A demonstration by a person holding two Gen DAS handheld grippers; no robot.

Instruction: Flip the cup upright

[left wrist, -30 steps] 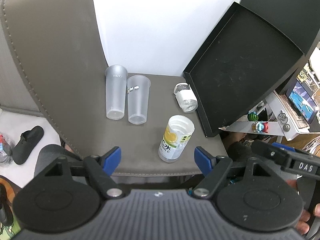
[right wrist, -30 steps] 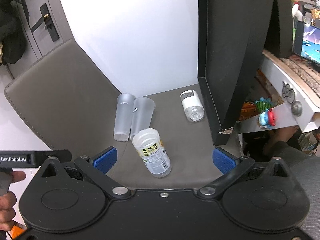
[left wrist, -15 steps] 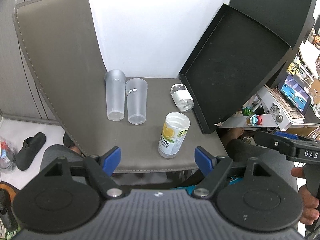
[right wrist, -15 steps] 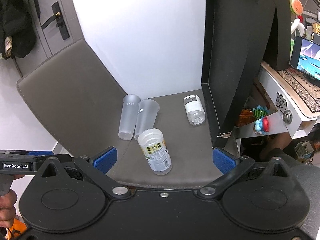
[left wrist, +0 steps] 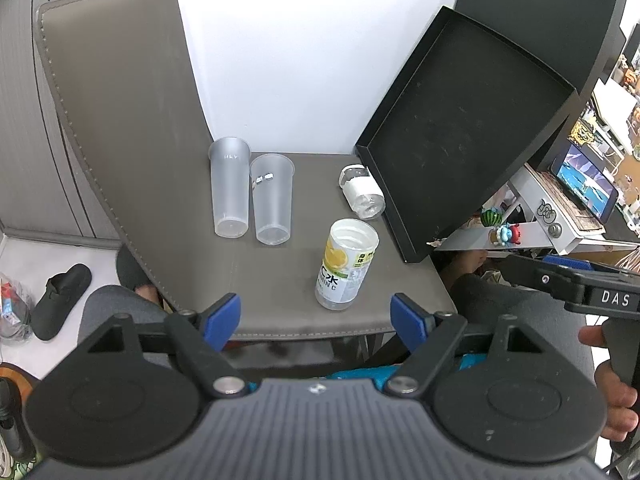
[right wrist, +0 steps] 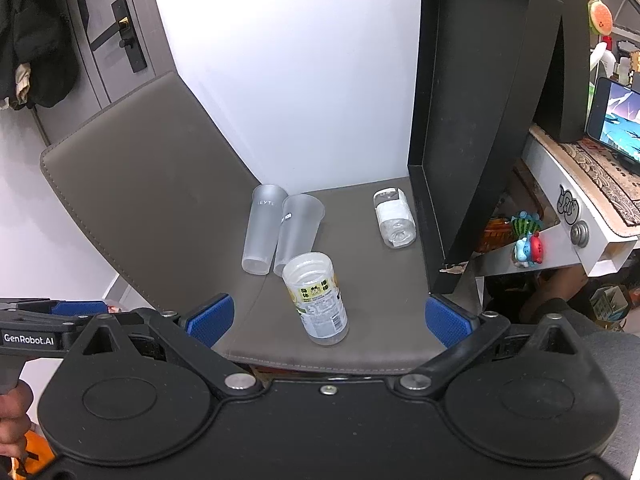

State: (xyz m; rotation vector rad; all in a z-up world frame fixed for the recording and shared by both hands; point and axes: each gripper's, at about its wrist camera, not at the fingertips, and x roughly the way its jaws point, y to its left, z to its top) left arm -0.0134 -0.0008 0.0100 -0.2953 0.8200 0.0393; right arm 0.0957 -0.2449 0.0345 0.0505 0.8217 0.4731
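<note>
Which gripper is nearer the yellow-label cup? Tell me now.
Right, by a little. The right gripper has the yellow-label cup standing with its base between the open fingers, near centre. The left gripper, also open, sits just short of the cup, which stands ahead, toward its right finger.

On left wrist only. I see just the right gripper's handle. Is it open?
Observer: Yes. The right gripper is open, its blue pads are wide apart and it holds nothing.
Operator: Is it lined up on the yellow-label cup?
Observer: Roughly. In the right wrist view the yellow-label cup sits between the two pads, ahead of them and untouched. Its clear ridged end faces up.
Operator: Anything on the far side of the chair back?
Observer: A dark coat hangs by the door, beyond the chair back.
</note>
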